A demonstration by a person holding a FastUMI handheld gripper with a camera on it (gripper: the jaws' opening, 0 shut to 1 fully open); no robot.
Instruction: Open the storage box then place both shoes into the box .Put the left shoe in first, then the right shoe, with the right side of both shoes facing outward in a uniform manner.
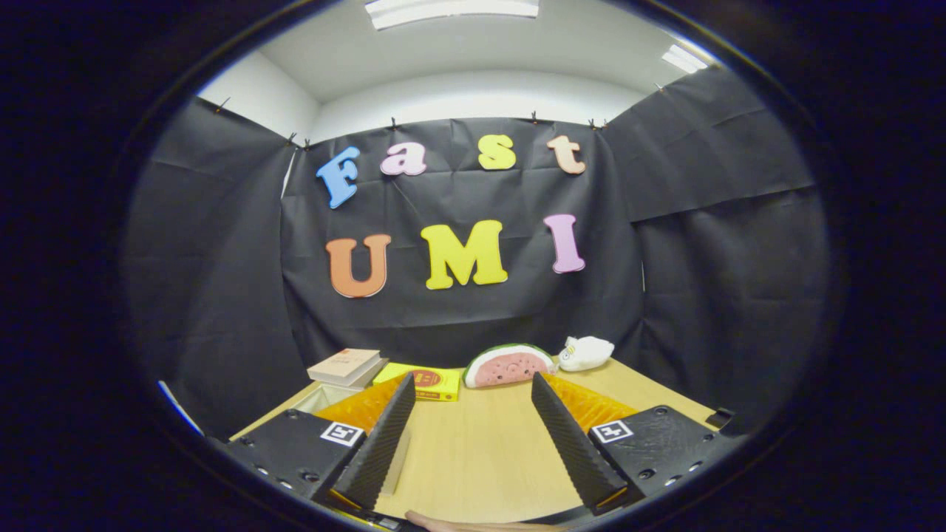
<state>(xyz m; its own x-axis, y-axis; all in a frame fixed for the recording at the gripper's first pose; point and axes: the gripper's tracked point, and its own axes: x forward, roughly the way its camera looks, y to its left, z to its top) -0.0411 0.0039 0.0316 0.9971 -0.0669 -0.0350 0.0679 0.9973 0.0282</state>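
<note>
My gripper (473, 391) is held level above a light wooden table (480, 451), its two fingers spread wide apart with only bare tabletop between them. A pale edge of something white (318, 399) peeks out just left of the left finger (384, 443); I cannot tell what it is.
Along the table's far edge lie a stack of books (346, 366), a flat yellow box (425, 382), a watermelon-slice plush (510, 365) and a small white plush toy (585, 352). Black cloth walls close the booth on three sides. A fingertip (458, 524) shows below the gripper.
</note>
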